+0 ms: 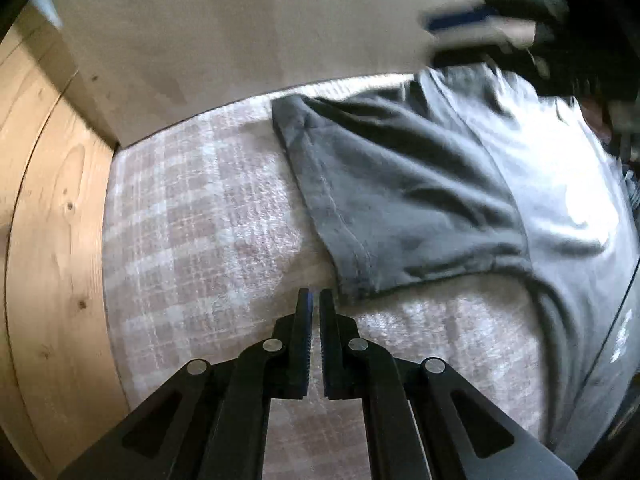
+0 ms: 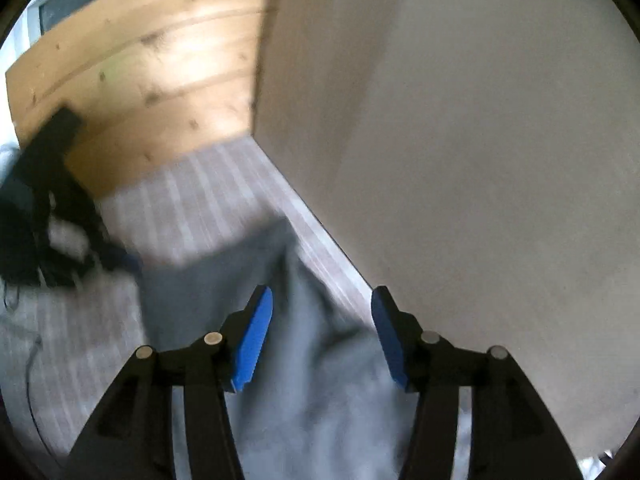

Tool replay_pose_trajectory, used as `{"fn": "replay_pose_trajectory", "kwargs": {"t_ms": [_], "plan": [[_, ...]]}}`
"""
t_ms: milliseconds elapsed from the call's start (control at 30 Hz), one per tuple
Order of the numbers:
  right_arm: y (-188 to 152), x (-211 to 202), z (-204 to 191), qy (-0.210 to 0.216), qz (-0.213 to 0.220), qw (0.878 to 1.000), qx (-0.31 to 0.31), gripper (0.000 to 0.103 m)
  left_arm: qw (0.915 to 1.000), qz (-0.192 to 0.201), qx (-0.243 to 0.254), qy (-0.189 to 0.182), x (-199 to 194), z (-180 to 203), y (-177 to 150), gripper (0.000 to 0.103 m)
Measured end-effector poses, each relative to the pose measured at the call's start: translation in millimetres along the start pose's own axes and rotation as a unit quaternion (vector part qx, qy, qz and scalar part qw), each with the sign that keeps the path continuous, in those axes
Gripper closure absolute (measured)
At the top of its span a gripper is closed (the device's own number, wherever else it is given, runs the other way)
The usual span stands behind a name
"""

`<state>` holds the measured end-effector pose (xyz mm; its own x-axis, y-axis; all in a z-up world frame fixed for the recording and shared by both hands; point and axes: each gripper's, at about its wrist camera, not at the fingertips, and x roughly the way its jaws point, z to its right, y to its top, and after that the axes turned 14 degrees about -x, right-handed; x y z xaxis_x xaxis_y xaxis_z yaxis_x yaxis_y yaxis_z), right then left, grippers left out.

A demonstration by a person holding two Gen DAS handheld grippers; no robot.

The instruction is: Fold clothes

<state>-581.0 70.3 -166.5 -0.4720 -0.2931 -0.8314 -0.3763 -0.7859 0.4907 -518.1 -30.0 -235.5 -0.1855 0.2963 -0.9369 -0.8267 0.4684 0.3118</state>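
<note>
A grey T-shirt (image 1: 420,184) lies on a pink and white plaid bed cover (image 1: 192,216), its sleeve spread toward the left. My left gripper (image 1: 315,300) is shut and empty, just off the sleeve's lower hem corner above the cover. My right gripper (image 2: 322,300) is open, blue pads wide apart, hovering over the blurred grey shirt (image 2: 312,344) near the wall. The right gripper shows blurred at the top right of the left wrist view (image 1: 480,36). The left gripper shows blurred at the left of the right wrist view (image 2: 68,224).
A beige wall (image 1: 240,28) runs along the far side of the bed. A pine wood headboard (image 1: 44,208) bounds the left end and shows in the right wrist view (image 2: 140,80). A thin dark cable (image 2: 32,356) lies on the cover.
</note>
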Motion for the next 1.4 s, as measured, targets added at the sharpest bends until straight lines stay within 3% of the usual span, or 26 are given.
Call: {"fn": "replay_pose_trajectory", "kwargs": {"t_ms": [67,167,300,533,567,600,633,700,767,833,900,933,1000,1133,1233,1333,1400], "plan": [[-19,6,15,-0.021,-0.037,0.999,0.013,0.052,0.9999,0.008,-0.007,-0.005,-6,2,4,0.099],[-37,21,28,-0.006,-0.060,0.997,0.040,0.052,0.9997,0.011,0.007,-0.019,-5,21,3,0.099],[-40,37,22,-0.008,-0.064,0.998,0.024,0.052,0.9987,-0.004,0.043,-0.026,8,57,-4,0.098],[-26,58,5,-0.007,-0.063,0.998,-0.023,0.052,0.9981,-0.021,0.051,-0.027,11,61,-14,0.098],[-25,61,4,-0.009,-0.065,0.997,-0.027,0.054,0.9981,-0.021,0.051,-0.027,10,60,-14,0.097],[-25,60,4,0.001,-0.055,0.998,-0.024,0.065,0.9982,-0.021,0.051,-0.026,10,60,-14,0.097],[-25,59,2,0.003,-0.057,0.998,-0.026,0.097,0.9982,-0.021,0.050,-0.026,9,60,-14,0.096],[-24,56,-4,-0.008,-0.059,0.997,-0.042,0.098,0.9983,-0.021,0.049,-0.025,8,60,-14,0.095],[-23,55,-1,-0.049,-0.063,0.996,-0.042,0.099,0.9983,-0.021,0.048,-0.024,7,59,-14,0.095],[-19,56,-1,-0.046,-0.066,0.996,-0.025,0.098,0.9984,-0.020,0.047,-0.023,6,59,-15,0.096],[-16,57,0,-0.043,-0.070,0.997,-0.009,0.092,0.9985,-0.020,0.047,-0.022,5,58,-15,0.097],[-15,54,-2,-0.042,-0.074,0.996,-0.013,0.083,0.9985,-0.020,0.046,-0.021,5,58,-15,0.096],[-11,33,-6,-0.044,-0.064,0.997,-0.010,0.069,0.9984,-0.011,0.050,-0.024,-5,64,-18,0.097],[-25,-51,-2,-0.014,0.014,0.999,0.037,0.066,0.9962,0.010,0.072,-0.048,-36,89,-31,0.097],[-67,-118,1,-0.005,0.045,0.994,0.096,0.066,0.9914,0.015,0.098,-0.086,-52,120,-42,0.097],[-132,-170,0,0.026,0.038,0.985,0.164,0.066,0.9840,0.001,0.111,-0.139,-50,153,-53,0.097],[-181,-196,-22,0.022,0.011,0.980,0.196,0.066,0.9785,-0.011,0.119,-0.168,-47,176,-62,0.095]]}}
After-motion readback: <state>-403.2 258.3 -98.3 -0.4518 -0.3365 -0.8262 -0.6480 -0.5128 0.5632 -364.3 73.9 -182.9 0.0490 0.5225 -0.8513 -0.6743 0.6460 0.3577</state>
